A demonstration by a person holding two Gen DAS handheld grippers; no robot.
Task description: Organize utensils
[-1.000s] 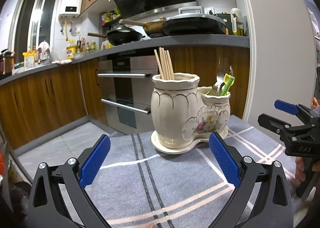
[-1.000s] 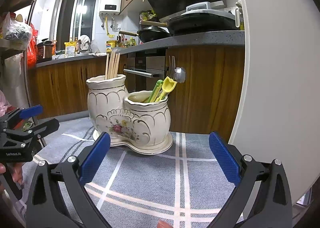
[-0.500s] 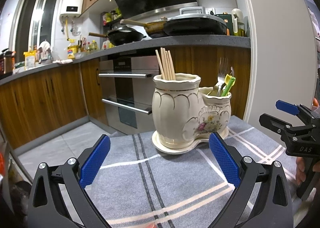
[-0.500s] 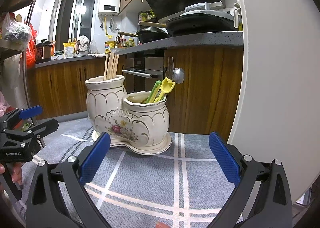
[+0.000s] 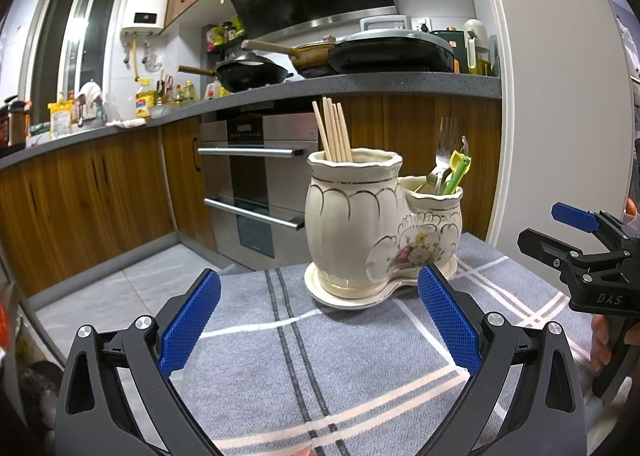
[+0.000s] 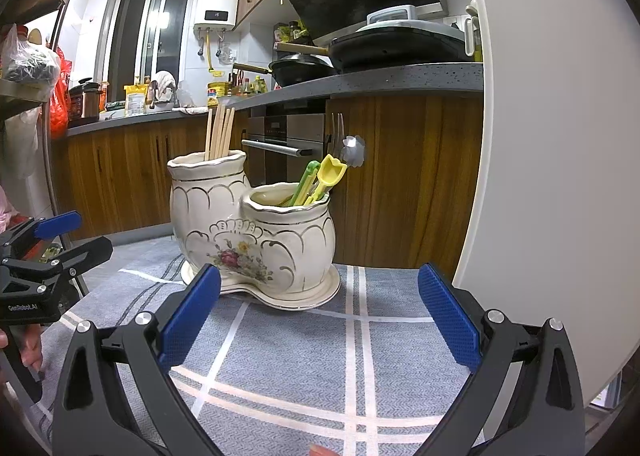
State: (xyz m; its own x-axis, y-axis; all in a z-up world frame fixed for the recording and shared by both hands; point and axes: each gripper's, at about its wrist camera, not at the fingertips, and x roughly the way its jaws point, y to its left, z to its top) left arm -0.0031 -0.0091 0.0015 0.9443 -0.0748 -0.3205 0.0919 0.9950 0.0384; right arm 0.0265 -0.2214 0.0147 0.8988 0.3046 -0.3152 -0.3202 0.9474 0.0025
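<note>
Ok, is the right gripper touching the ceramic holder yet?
Apart. The right wrist view shows the right gripper open and empty, with striped cloth visible between its fingers and the ceramic holder.

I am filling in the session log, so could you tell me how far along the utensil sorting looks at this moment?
It looks mostly sorted: the chopsticks stand in the taller pot, and the fork and the green and yellow utensils sit in the shorter pot. Nothing is in hand: the left gripper and right gripper are both open and empty. No loose utensil shows on the grey cloth, so little seems left.
</note>
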